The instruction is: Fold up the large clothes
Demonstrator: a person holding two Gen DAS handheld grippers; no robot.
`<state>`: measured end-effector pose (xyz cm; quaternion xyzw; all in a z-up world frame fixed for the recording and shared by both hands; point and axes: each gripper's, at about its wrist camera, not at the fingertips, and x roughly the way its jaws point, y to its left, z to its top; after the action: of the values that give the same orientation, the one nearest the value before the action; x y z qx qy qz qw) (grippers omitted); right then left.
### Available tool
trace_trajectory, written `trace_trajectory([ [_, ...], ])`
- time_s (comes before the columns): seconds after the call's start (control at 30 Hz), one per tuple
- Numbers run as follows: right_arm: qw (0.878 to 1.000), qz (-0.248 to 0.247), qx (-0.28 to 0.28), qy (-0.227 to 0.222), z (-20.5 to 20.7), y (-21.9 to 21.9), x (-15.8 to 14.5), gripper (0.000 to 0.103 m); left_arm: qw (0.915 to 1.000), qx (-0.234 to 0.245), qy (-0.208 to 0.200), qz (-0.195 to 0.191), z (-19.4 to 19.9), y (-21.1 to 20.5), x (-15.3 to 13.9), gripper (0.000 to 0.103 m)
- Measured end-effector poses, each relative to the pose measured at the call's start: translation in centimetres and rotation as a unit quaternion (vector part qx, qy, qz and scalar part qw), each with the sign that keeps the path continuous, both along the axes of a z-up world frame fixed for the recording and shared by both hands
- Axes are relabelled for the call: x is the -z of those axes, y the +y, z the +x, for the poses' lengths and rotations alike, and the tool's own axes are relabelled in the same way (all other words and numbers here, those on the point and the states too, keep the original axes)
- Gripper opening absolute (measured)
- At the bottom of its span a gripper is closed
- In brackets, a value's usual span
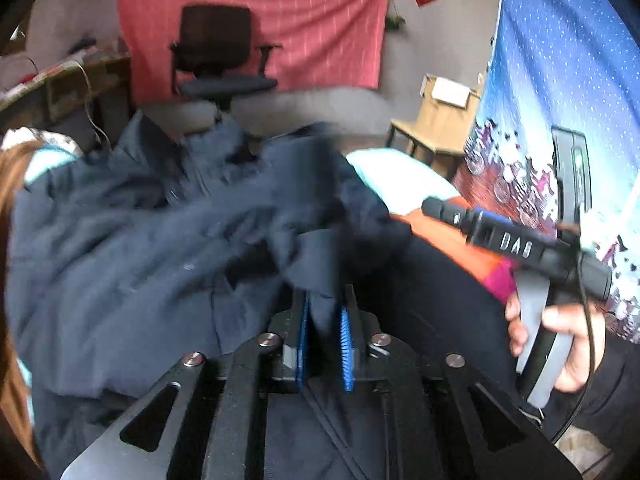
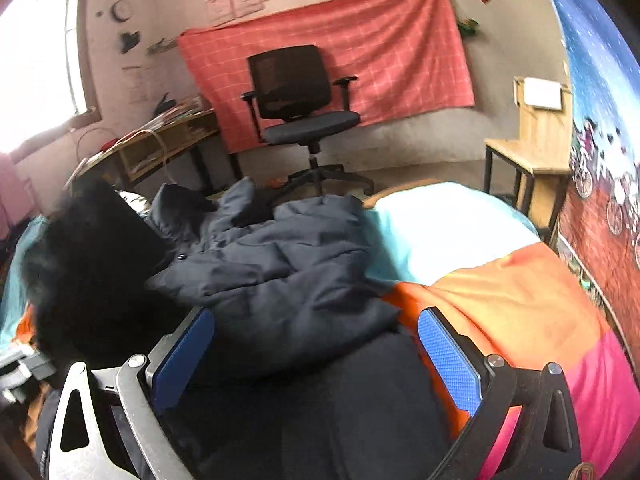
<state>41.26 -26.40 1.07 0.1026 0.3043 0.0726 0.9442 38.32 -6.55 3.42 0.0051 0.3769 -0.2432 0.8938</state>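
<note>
A large dark navy padded jacket (image 1: pixel 132 232) lies on a bed with a striped sheet (image 1: pixel 400 176). My left gripper (image 1: pixel 325 320) is shut on a fold of the jacket and holds it up above the rest of the garment. In the right wrist view the jacket (image 2: pixel 288 276) lies bunched in front of my right gripper (image 2: pixel 316 344), whose blue pads (image 2: pixel 448 360) stand wide apart over the dark cloth, holding nothing. The right gripper's body and the hand on it also show in the left wrist view (image 1: pixel 532 264).
The bed sheet (image 2: pixel 500 288) has white, orange and pink stripes. A black office chair (image 2: pixel 304 108) stands before a red wall cloth (image 2: pixel 360 48). A desk (image 2: pixel 160 140) is at the left, a wooden stand (image 2: pixel 536 148) and a blue printed hanging (image 2: pixel 600 160) at the right.
</note>
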Motion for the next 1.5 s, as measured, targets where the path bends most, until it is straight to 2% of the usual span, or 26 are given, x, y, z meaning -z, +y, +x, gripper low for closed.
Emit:
trace_trajectory([
  [0.03,1.0,0.007,0.002,0.004,0.0,-0.6,0.2,0.103,1.0,0.004,0.006,-0.002,-0.3,0.2,0.5,0.017],
  [0.1,1.0,0.025,0.004,0.013,0.2,-1.6,0.7,0.103,0.9999,0.011,0.011,-0.006,-1.1,1.0,1.1,0.03],
  [0.17,0.998,0.062,-0.002,0.025,0.4,-2.5,1.4,0.103,0.9993,0.021,0.019,-0.024,-1.5,1.4,1.5,0.059],
  [0.23,0.992,0.117,-0.013,0.04,0.6,-3.4,2.0,0.103,0.9984,0.023,0.027,-0.044,-2.5,1.8,2.0,0.07],
  [0.3,0.98,0.189,-0.03,0.055,0.8,-4.2,2.8,0.103,0.9974,0.022,0.037,-0.057,-2.9,2.4,2.4,0.073],
  [0.37,0.962,0.259,-0.039,0.075,0.9,-4.7,3.8,0.103,0.9965,0.013,0.048,-0.068,-3.5,3.2,2.6,0.073],
  [0.47,0.944,0.307,-0.044,0.112,1.3,-4.9,5.1,0.103,0.9961,-0.011,0.049,-0.073,-4.4,4.5,2.5,0.074],
  [0.57,0.954,0.27,-0.046,0.126,0.9,-3.8,4.8,0.101,0.995,-0.041,0.04,-0.082,-5.2,6.2,1.9,0.074],
  [0.63,0.963,0.231,-0.055,0.131,0.5,-2.4,4.2,0.092,0.9931,-0.075,0.036,-0.083,-5.7,8.1,1.7,0.074],
  [0.67,0.966,0.211,-0.063,0.137,0.4,-1.5,4.1,0.078,0.9915,-0.095,0.035,-0.082,-5.8,9.1,1.6,0.074],
  [0.7,0.967,0.199,-0.07,0.142,0.4,-0.9,4.2,0.054,0.9898,-0.111,0.033,-0.083,-5.8,9.9,1.5,0.074],
  [0.73,0.968,0.183,-0.082,0.153,0.3,0.1,4.3,0.041,0.9869,-0.132,0.032,-0.088,-5.9,11.1,1.4,0.074],
  [0.8,0.971,0.153,-0.072,0.166,0.1,1.1,4.4,0.02,0.9811,-0.166,0.032,-0.094,-6.0,13.1,1.3,0.074],
  [0.87,0.977,0.142,-0.061,0.148,-0.5,1.2,3.6,0.007,0.9743,-0.202,0.032,-0.094,-6.2,15.2,1.2,0.074],
  [0.97,0.984,0.133,-0.059,0.104,-1.2,1.0,1.3,0.005,0.9667,-0.242,0.031,-0.079,-6.4,17.3,1.4,0.074],
  [1.07,0.993,0.082,-0.063,0.048,-1.5,2.1,-2.2,0.004,0.961,-0.265,0.034,-0.069,-6.4,18.6,1.6,0.074],
  [1.2,0.998,0.036,-0.051,0.007,0.1,2.7,-4.9,0.004,0.9529,-0.293,0.031,-0.073,-6.1,20.1,1.4,0.074],
  [1.27,0.998,0.033,-0.043,0.012,1.2,2.5,-4.9,0.004,0.9448,-0.307,0.043,-0.105,-5.6,21.2,1.7,0.074],
  [1.33,0.998,0.039,-0.038,0.036,2.7,2.4,-3.7,0.004,0.9364,-0.323,0.055,-0.125,-5.3,22.2,2.2,0.074],
  [1.4,0.997,0.04,-0.032,0.066,3.7,2.4,-1.8,0.006,0.9322,-0.336,0.056,-0.122,-4.9,22.7,2.3,0.074],
  [1.5,0.994,0.023,-0.006,0.109,4.3,2.1,0.7,0.008,0.9337,-0.344,0.04,-0.091,-4.1,23.0,1.8,0.074],
])
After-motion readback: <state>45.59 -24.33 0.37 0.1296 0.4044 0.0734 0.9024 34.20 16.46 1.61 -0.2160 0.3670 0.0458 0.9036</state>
